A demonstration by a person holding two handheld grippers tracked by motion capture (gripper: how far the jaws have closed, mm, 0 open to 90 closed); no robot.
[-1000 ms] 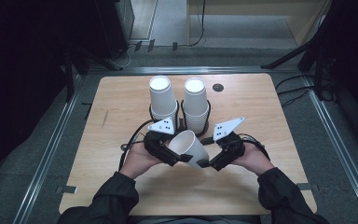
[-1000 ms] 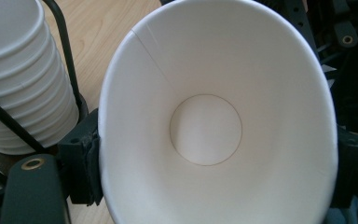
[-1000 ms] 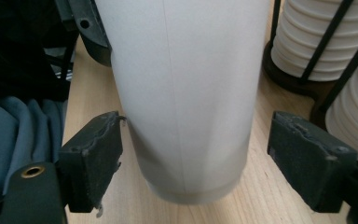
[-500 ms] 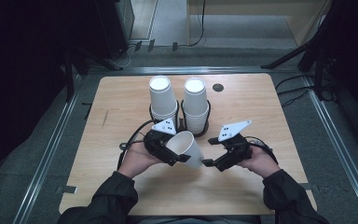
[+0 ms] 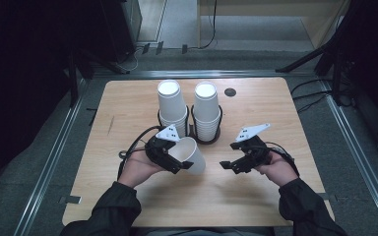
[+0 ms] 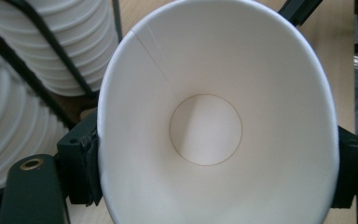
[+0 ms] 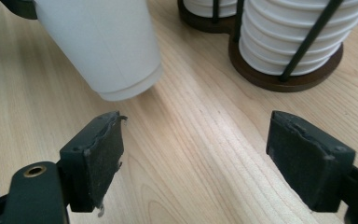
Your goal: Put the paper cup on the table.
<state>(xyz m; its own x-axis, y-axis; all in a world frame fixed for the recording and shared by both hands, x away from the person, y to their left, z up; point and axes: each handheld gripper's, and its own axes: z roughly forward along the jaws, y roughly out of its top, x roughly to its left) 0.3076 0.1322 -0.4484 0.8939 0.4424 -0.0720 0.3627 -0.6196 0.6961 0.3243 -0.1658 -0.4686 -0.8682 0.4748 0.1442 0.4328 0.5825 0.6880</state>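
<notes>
From above, a wooden tabletop [image 5: 128, 108] carries two stacks of white cups in wire holders, the left stack [image 5: 173, 105] and the right stack [image 5: 207, 110] side by side at its far middle. Nearer, the left tool [image 5: 177, 160] pinches a single cup [image 5: 191, 155] by its rim, tilted above the wood with its base pointing right. The right tool [image 5: 229, 164] hangs just to the right of that cup, apart from it, its jaws spread with nothing between them.

Left tool view: the cup [image 6: 214, 116] faces the camera mouth first, its rim squeezed to an oval between the jaws. Stacked cups [image 6: 42, 51] stand at left.

Right tool view: the right tool [image 7: 193, 154] stands wide over bare wood. The cup's base [image 7: 107, 51] hangs beyond the left jaw, clear of it. A stack in its holder [image 7: 289, 42] stands far right.
</notes>
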